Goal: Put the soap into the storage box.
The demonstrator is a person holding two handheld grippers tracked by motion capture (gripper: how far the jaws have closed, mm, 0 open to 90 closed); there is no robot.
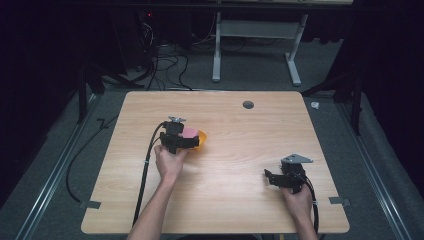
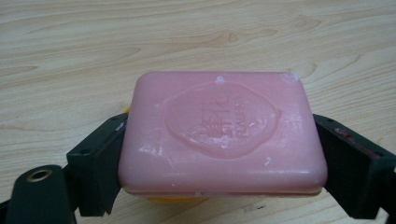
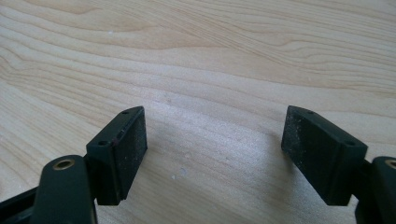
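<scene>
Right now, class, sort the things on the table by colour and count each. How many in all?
Pink: 1, the soap bar, clamped in the left hand-held gripper.
Orange: 1, the dish partly hidden behind the soap.
Black: 2, the hand-held grippers, counting the right one.
Total: 4.

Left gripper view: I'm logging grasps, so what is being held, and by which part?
The left hand-held gripper holds the pink soap bar, its jaws clamping the bar's two short ends.
</scene>
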